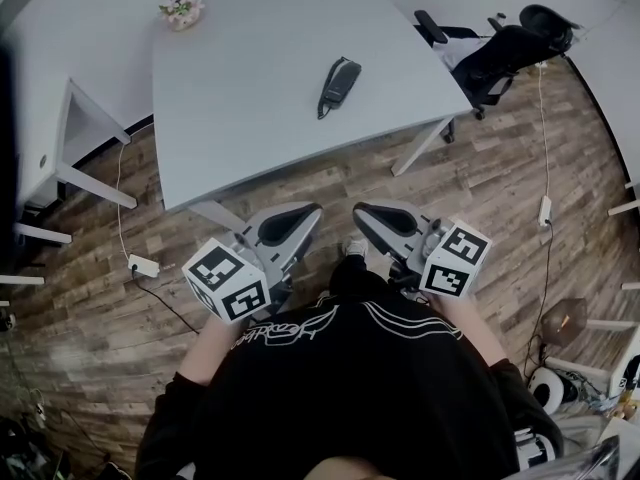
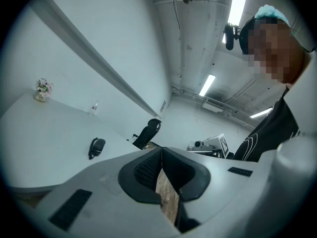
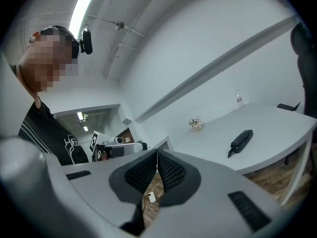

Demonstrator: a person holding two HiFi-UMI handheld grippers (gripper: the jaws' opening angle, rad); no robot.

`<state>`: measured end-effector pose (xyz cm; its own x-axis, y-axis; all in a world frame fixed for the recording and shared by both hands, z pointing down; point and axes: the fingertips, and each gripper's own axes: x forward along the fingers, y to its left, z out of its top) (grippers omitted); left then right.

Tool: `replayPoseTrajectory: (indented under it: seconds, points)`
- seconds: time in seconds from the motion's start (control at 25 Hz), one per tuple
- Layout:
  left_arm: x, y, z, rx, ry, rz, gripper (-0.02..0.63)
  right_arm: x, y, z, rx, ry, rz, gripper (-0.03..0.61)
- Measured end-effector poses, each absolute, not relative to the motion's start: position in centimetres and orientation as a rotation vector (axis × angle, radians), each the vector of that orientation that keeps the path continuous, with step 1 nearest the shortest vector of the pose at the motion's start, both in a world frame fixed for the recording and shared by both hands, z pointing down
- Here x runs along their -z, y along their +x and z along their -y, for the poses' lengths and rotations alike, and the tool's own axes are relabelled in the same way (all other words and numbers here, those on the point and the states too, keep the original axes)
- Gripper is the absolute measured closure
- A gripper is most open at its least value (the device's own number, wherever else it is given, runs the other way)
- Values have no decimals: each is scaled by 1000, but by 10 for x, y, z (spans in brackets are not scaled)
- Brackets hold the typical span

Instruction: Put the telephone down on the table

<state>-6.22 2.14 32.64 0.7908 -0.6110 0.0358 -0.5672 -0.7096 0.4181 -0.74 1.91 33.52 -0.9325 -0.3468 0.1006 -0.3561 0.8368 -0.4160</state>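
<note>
A black telephone handset lies flat on the grey table, right of its middle; it shows too in the left gripper view and the right gripper view. Both grippers hang near the person's body, well short of the table's front edge. The left gripper is shut, pads together, with nothing between them. The right gripper is shut and empty as well. Neither touches the handset.
A small flower pot sits at the table's far left corner. A black office chair stands to the table's right. A white desk is at the left. Cables and a power adapter lie on the wooden floor.
</note>
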Motion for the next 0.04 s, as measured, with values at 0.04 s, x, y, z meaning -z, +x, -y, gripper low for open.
replayPoseTrajectory:
  seconds: [0.04]
  points:
    - [-327,-63,-21,142,2571,889,606,-336,-8,-19,-683,575,2987,540]
